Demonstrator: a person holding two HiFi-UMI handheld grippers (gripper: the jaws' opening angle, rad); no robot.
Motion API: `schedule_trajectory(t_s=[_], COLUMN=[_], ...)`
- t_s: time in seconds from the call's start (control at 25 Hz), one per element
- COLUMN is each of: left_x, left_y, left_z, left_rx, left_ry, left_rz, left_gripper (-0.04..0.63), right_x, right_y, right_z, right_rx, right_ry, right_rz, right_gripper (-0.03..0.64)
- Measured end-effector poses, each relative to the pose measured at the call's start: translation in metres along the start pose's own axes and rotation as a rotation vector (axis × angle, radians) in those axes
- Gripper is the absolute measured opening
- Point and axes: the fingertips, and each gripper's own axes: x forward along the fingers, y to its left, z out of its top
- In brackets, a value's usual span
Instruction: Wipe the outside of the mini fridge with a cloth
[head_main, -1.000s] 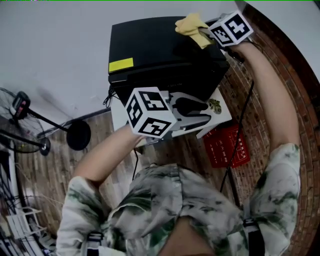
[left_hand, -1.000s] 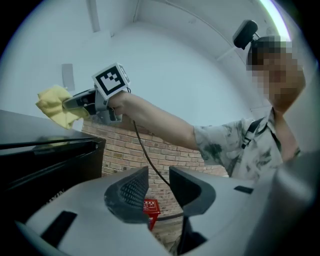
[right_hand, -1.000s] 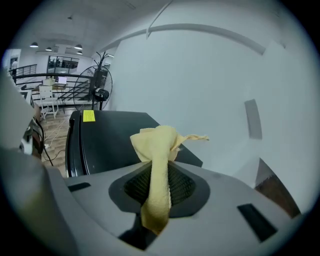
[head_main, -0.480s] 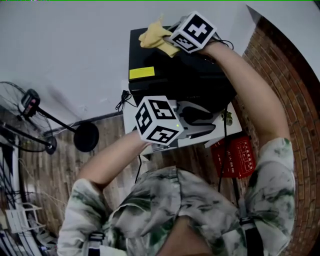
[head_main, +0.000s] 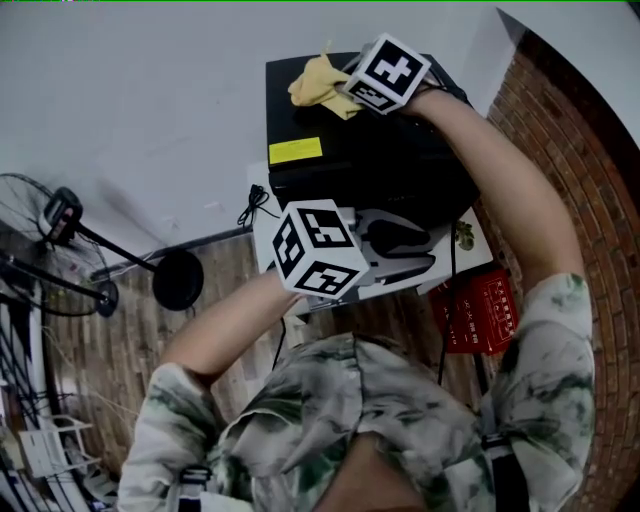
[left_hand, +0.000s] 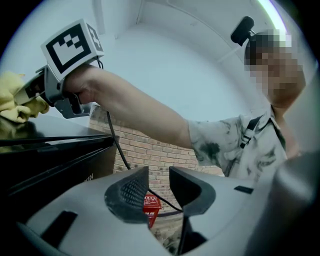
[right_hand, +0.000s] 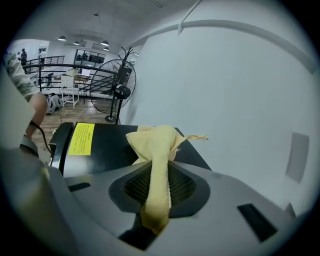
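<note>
Head view sits high, looking steeply down on the black mini fridge (head_main: 350, 160) against the white wall (head_main: 150, 90). Left gripper view sits low at the fridge's front, facing up past its own fingers (left_hand: 127, 192) to the right gripper (left_hand: 36, 97). Right gripper view skims close over the fridge top toward the floor fan (right_hand: 107, 87). All three catch the yellow cloth (head_main: 318, 85).

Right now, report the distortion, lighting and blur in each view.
Head view: fisheye bows the brickwork edge, and the black mini fridge reads nearly featureless. Left gripper view: dark round vignette, with a mosaic patch at upper right. Right gripper view: same vignette, even light, and the yellow cloth is sharp.
</note>
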Motion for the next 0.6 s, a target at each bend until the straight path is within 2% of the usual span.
schedule_trajectory(t_s=[0.28,0.6], left_x=[0.009,0.025], left_y=[-0.001,-0.004], left_z=[0.0,0.002], left_rx=[-0.001,0.086], left_ry=[-0.013,0.021], left_rz=[-0.038,-0.039], left_gripper=[0.121,0.121], right_x=[-0.011,-0.036], right_y=[-0.03,-0.073], right_z=[-0.053,-0.113], right_rx=[0.058,0.079], right_ry=[0.069,0.155], right_rz=[-0.055,-0.118], right_gripper=[0.087,0.087])
